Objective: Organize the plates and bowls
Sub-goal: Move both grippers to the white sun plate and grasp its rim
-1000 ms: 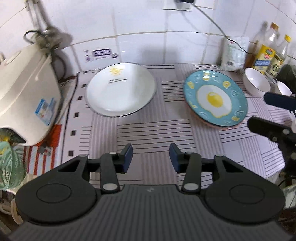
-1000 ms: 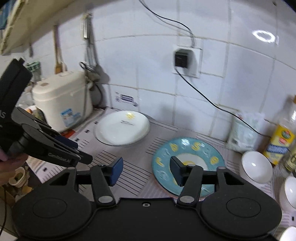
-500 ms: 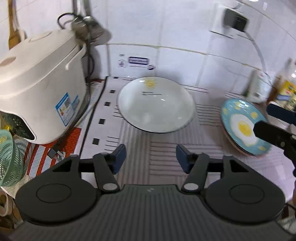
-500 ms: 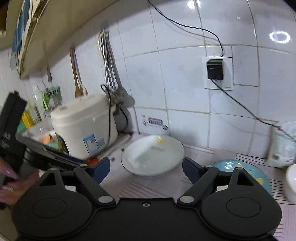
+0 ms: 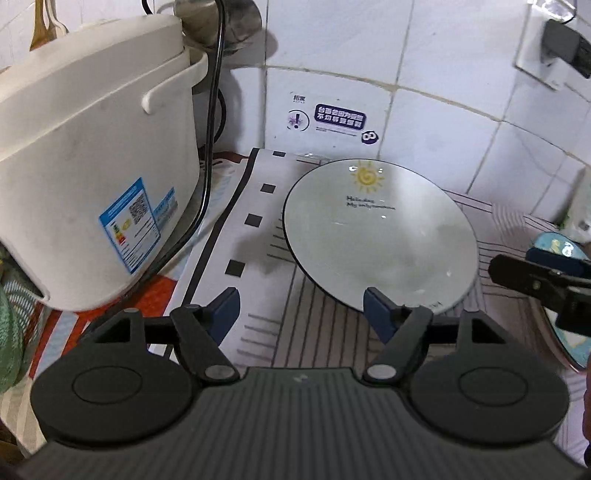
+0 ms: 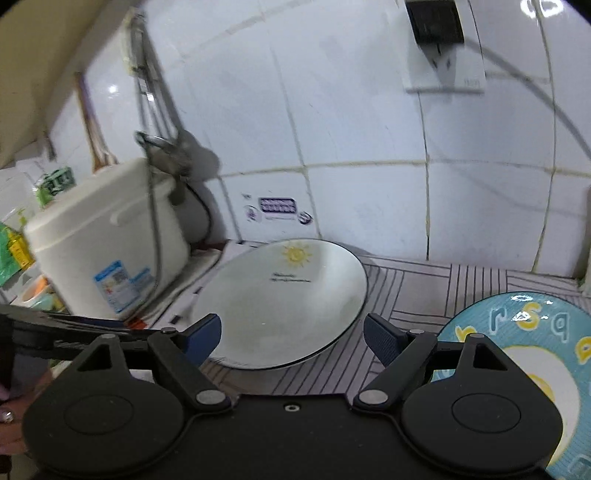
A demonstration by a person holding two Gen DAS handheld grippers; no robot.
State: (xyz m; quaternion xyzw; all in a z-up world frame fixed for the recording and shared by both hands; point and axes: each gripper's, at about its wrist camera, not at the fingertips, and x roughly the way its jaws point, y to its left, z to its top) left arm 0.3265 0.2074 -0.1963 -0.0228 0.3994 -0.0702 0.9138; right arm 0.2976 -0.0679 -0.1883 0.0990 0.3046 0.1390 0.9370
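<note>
A white plate with a yellow sun print (image 5: 380, 236) lies on the striped mat (image 5: 258, 206), also in the right wrist view (image 6: 284, 302). A blue fried-egg plate (image 6: 532, 347) lies to its right, with only its edge in the left wrist view (image 5: 554, 245). My left gripper (image 5: 301, 314) is open and empty, just short of the white plate's near left rim. My right gripper (image 6: 291, 332) is open and empty, low over the white plate's near rim. The right gripper's fingers (image 5: 535, 280) show at the right edge of the left wrist view.
A white rice cooker (image 5: 92, 166) with a black cord stands left of the mat, also in the right wrist view (image 6: 103, 251). The tiled wall (image 5: 406, 92) runs close behind the plates, with a socket and plug (image 6: 439, 33). A green basket (image 5: 9, 325) sits far left.
Both grippers have moved left and closer to the white plate and opened wider. The bowls and bottles on the right have left both views.
</note>
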